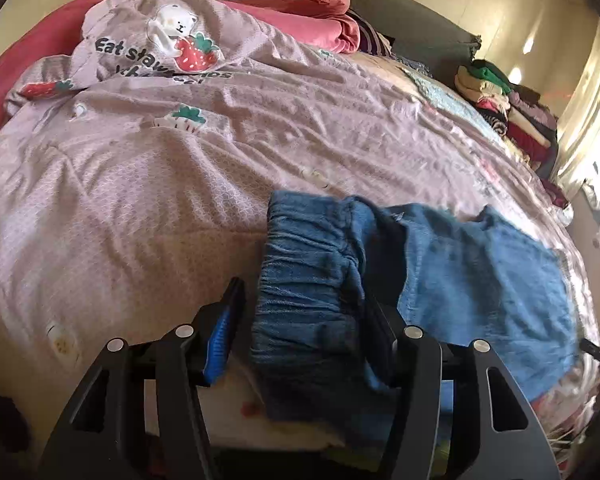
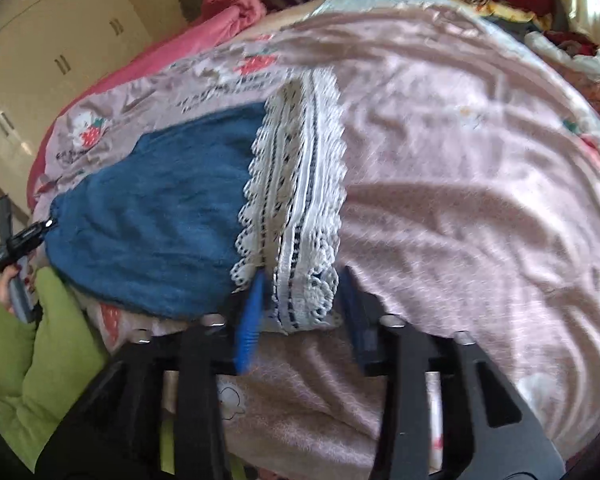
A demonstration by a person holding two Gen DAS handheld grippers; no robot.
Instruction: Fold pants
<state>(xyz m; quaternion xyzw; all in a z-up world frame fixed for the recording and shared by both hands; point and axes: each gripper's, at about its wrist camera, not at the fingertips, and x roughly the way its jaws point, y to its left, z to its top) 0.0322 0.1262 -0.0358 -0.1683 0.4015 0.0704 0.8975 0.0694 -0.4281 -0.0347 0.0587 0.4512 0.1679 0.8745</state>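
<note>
Blue denim pants lie across a bed with a pink strawberry-print cover. In the left wrist view the gathered elastic waistband sits between the fingers of my left gripper, whose jaws stand wide apart. In the right wrist view the pants end in white lace-trimmed cuffs. The cuff end lies between the fingers of my right gripper, jaws apart. The left gripper also shows at the waist end in the right wrist view.
A pink blanket and grey headboard lie at the far end. A pile of folded clothes sits at the right edge. A green cushion lies beside the bed. Cream wardrobes stand behind.
</note>
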